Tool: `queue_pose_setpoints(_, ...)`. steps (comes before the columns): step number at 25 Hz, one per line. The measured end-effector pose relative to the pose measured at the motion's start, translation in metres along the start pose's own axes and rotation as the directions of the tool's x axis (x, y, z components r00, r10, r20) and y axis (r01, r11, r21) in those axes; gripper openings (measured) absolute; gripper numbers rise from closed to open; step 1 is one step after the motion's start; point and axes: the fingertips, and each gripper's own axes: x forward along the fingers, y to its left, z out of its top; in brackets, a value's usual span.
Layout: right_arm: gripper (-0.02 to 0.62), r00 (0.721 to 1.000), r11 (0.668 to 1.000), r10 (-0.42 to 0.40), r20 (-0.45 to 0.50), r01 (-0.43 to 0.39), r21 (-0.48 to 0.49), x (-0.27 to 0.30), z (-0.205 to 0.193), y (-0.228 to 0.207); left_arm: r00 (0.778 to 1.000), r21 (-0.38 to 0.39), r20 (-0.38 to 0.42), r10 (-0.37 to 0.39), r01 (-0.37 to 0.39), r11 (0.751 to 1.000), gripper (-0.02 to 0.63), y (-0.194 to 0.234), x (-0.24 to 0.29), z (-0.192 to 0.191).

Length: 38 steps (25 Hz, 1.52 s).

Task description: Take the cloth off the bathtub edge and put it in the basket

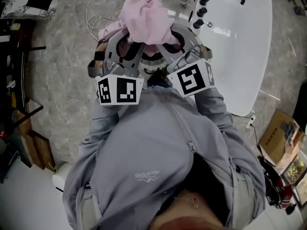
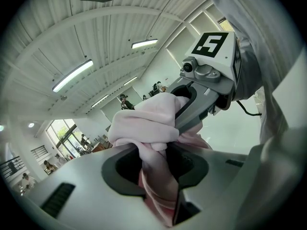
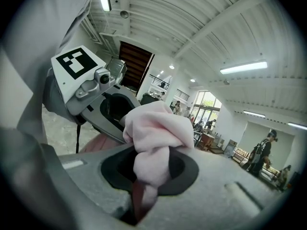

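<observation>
Cloth: a pink cloth (image 1: 146,18) bunched into a soft wad, held up in the air in front of the person's chest, clear of the bathtub (image 1: 240,42).
Left gripper: the left gripper (image 1: 130,41) has its jaws drawn narrow and pinches a fold of the cloth; in its own view a pink strip runs down between the dark pads (image 2: 160,157).
Right gripper: the right gripper (image 1: 171,37) is clamped tighter on the other side of the same wad, the fabric squeezed thin in the slot (image 3: 148,169).
Grippers together: side by side, tips angled toward each other, the cloth spilling over both.
Bathtub: white, to the person's right, with a row of dark knobs (image 1: 201,8) along its near edge.
Floor: grey marbled floor (image 1: 62,56) beneath the grippers.
Person: a grey jacket (image 1: 158,166) fills the lower part of the head view.
</observation>
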Motion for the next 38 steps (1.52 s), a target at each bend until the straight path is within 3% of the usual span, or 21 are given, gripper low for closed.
queue_pose_setpoints(13, 0.069, 0.994, 0.995, -0.085, -0.063, 0.089, 0.051, 0.014, -0.023, -0.019, 0.995, 0.020, 0.053, -0.087, 0.086, 0.996, 0.133, 0.002, 0.033, -0.007)
queue_pose_setpoints(24, 0.069, 0.976, 0.981, -0.138, -0.169, 0.158, 0.111, 0.025, -0.045, -0.017, 0.971, 0.024, 0.102, -0.215, 0.214, 0.977, 0.135, -0.008, 0.053, -0.023)
queue_pose_setpoints(30, 0.069, 0.968, 0.970, -0.137, -0.208, 0.174, 0.169, 0.044, -0.082, -0.014, 0.955, 0.013, 0.086, -0.283, 0.283, 0.959, 0.135, -0.024, 0.080, -0.051)
queue_pose_setpoints(38, 0.069, 0.959, 0.966, -0.058, -0.279, 0.124, 0.226, 0.066, -0.152, 0.001, 0.932, -0.027, 0.038, -0.361, 0.362, 0.932, 0.135, -0.064, 0.121, -0.097)
